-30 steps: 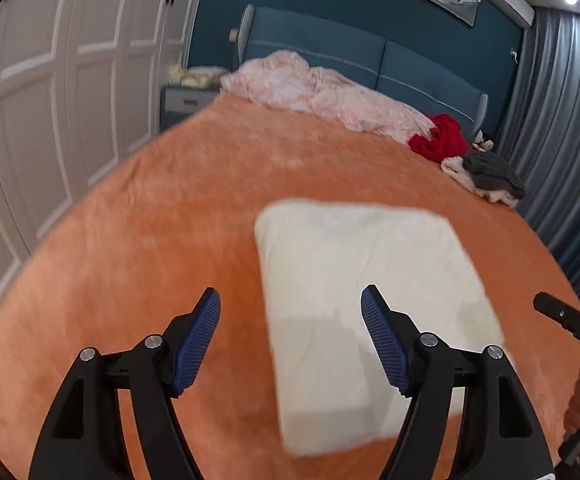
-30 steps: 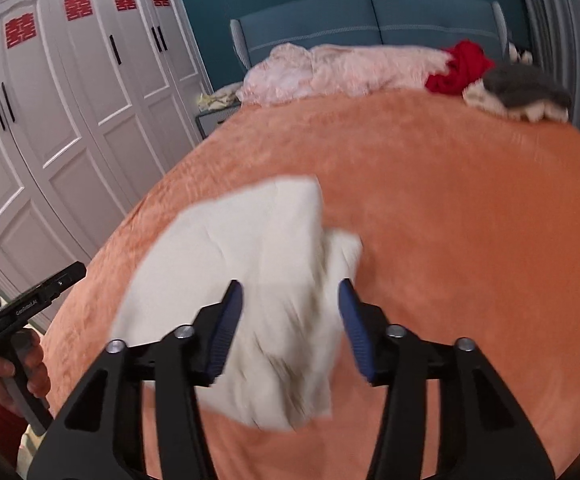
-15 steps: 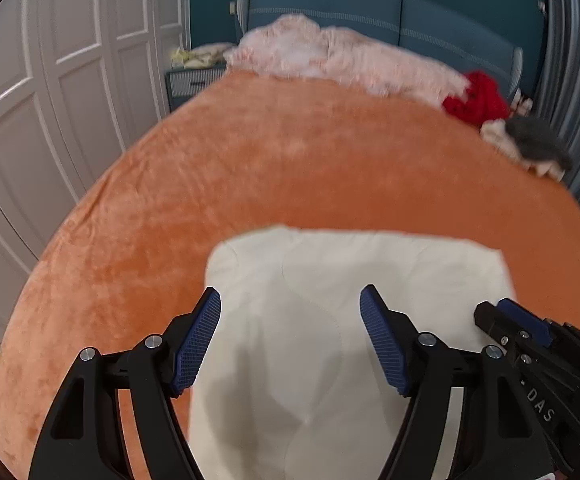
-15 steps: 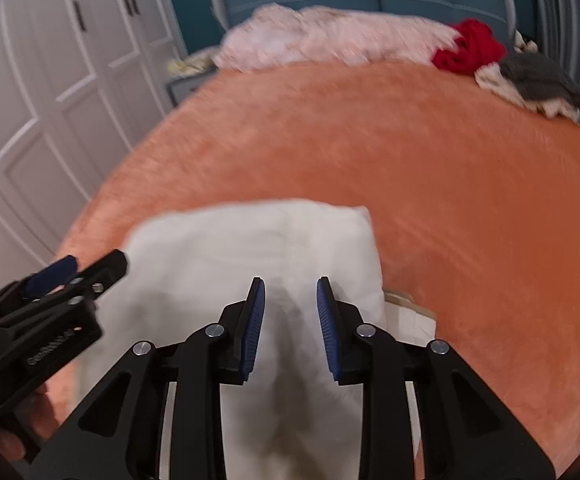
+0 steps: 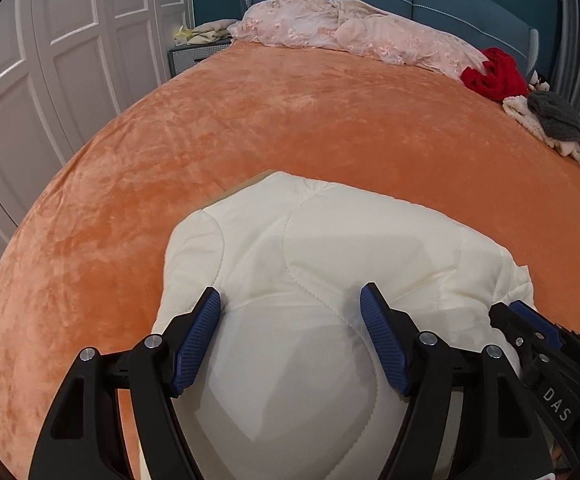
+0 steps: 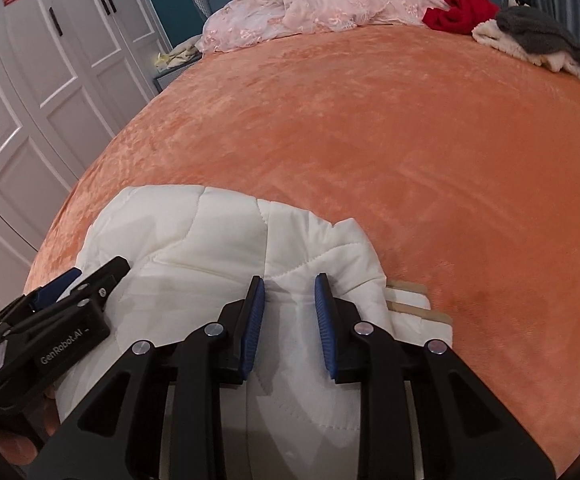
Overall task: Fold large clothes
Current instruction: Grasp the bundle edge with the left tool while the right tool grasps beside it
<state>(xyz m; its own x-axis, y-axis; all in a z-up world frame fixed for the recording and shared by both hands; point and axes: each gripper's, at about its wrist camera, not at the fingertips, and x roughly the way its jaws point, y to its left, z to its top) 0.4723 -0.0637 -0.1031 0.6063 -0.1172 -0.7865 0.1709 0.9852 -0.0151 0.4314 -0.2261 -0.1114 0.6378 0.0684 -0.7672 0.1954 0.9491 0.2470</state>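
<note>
**Both grippers coming down over the folded cream garment**

The left gripper (image 5: pixel 290 304) is hovering with its jaws wide apart, just as wide as a second ago, and the cream quilted garment (image 5: pixel 330 248) is now lying directly under and between its fingers, where earlier it sat well ahead. The right gripper (image 6: pixel 289 292) is showing its jaws narrowed but still parted; they have just been closing, with a ridge of the garment between the pads, and whether the pads press on it is unclear. It has also drawn in close beside the left gripper. Beyond both, the orange bedspread (image 5: pixel 290 120) is stretching away. Farthest off, a pink blanket (image 5: pixel 350 28), a red garment (image 5: pixel 494 72) and a grey garment (image 5: pixel 558 118) are lying by the headboard.
</note>
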